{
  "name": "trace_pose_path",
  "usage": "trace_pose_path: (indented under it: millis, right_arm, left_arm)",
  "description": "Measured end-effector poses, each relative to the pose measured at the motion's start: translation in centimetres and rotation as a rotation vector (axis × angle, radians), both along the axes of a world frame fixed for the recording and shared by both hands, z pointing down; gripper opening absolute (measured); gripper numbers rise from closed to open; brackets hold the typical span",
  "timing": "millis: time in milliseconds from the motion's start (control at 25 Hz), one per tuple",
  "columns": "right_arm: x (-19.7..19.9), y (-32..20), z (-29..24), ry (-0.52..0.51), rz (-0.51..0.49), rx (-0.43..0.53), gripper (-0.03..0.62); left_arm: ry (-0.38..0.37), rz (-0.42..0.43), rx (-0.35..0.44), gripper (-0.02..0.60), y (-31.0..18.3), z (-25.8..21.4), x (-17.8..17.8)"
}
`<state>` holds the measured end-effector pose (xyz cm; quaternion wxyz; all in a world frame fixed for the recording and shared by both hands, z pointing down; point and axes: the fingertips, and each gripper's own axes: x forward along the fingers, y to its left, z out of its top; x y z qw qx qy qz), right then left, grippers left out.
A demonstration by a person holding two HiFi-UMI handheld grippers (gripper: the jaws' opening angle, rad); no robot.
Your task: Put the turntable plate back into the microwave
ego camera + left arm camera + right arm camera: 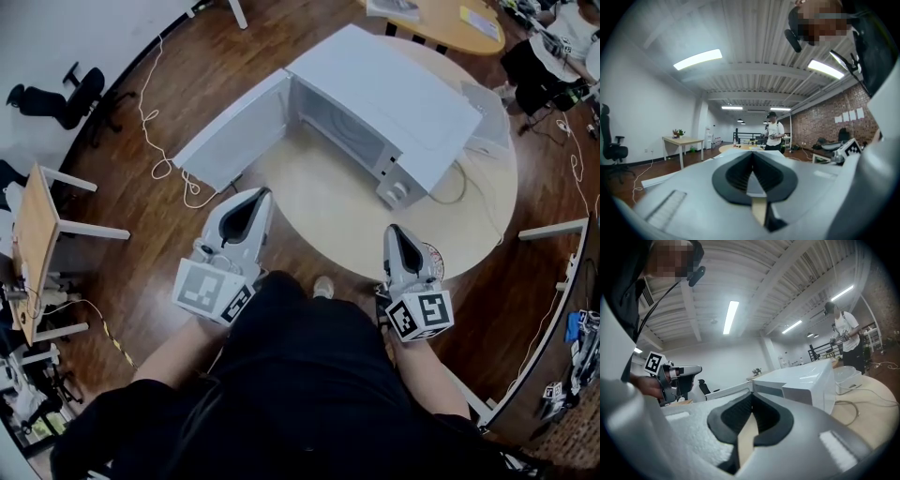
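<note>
At the near edge of the round table (328,211), both grippers are held level in front of the person. The left gripper (261,195) has its jaws pressed together with nothing between them. The right gripper (395,231) is the same, closed and empty. The microwave (403,94) stands toward the far edge of the table, and its door (234,131) is swung wide open toward the left edge. On the floor of the cavity a pale round outline shows. I judge it is the turntable plate (345,127), but I cannot be sure. If so, the placing looks done, and the next move calls for pushing the door shut.
</note>
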<state>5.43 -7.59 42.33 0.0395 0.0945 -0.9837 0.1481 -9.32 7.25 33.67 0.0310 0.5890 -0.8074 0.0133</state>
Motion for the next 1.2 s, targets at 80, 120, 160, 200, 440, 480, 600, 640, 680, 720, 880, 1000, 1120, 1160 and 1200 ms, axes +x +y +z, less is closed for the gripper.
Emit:
trace_pose_path:
  millis: [80, 120, 160, 200, 440, 480, 600, 640, 680, 720, 880, 1000, 1120, 1160, 1200]
  right_arm:
    - [-0.2, -0.2, -0.2, 0.000, 0.000, -0.001, 0.002]
    - [-0.4, -0.2, -0.3, 0.000, -0.001, -0.001, 0.002]
    - [-0.5, -0.1, -0.3, 0.002, -0.002, -0.002, 0.002]
    - [-0.5, 0.1, -0.3, 0.004, -0.005, -0.003, 0.002]
    - [-0.2, -0.3, 0.8, 0.025, 0.024, -0.009, 0.002]
    - [-0.3, -0.5, 0.8, 0.026, 0.034, -0.007, 0.002]
    - [-0.9, -0.7, 0.6, 0.021, 0.055, 0.002, 0.002]
    - [-1.1, -0.6, 0.6, 0.022, 0.061, 0.005, 0.002]
    - [-1.4, -0.5, 0.6, 0.023, 0.066, 0.007, 0.002]
    - [-1.6, -0.4, 0.7, 0.026, 0.071, 0.010, 0.002]
    - [-2.6, -0.3, 0.7, 0.035, 0.105, 0.015, 0.002]
    - [-3.3, -0.2, 0.5, 0.036, 0.136, 0.028, 0.001]
    - [-4.0, -0.4, 0.5, 0.041, 0.174, 0.033, 0.002]
    - [-4.3, -0.6, 0.5, 0.042, 0.188, 0.034, 0.002]
    - [-4.6, -0.8, 0.4, 0.043, 0.202, 0.036, 0.002]
  left_arm:
    - [0.003, -0.003, -0.002, 0.006, -0.2, -0.1, -0.2]
    - [0.003, -0.002, -0.003, 0.006, -0.2, -0.1, -0.3]
    - [0.002, 0.000, -0.004, 0.006, -0.3, -0.1, -0.4]
    - [0.002, 0.003, -0.007, 0.006, -0.3, 0.0, -0.5]
    - [0.003, 0.041, -0.010, 0.006, -1.3, 0.5, -0.9]
    - [-0.004, 0.051, -0.008, 0.006, -1.6, 0.3, -1.1]
    - [-0.019, 0.082, -0.012, 0.006, -2.0, 0.3, -1.8]
    - [-0.018, 0.090, -0.013, 0.006, -2.1, 0.3, -2.1]
    - [-0.016, 0.098, -0.013, 0.006, -2.1, 0.3, -2.5]
    - [-0.016, 0.107, -0.011, 0.006, -2.2, 0.2, -2.8]
    - [-0.021, 0.156, -0.004, 0.006, -3.1, 0.0, -4.0]
    - [0.008, 0.212, -0.003, 0.006, -4.4, 0.0, -4.7]
    - [0.013, 0.262, 0.006, 0.006, -5.5, -0.2, -5.5]
    - [0.013, 0.277, 0.008, 0.006, -5.9, -0.3, -5.9]
    - [0.015, 0.291, 0.010, 0.006, -6.3, -0.3, -6.4]
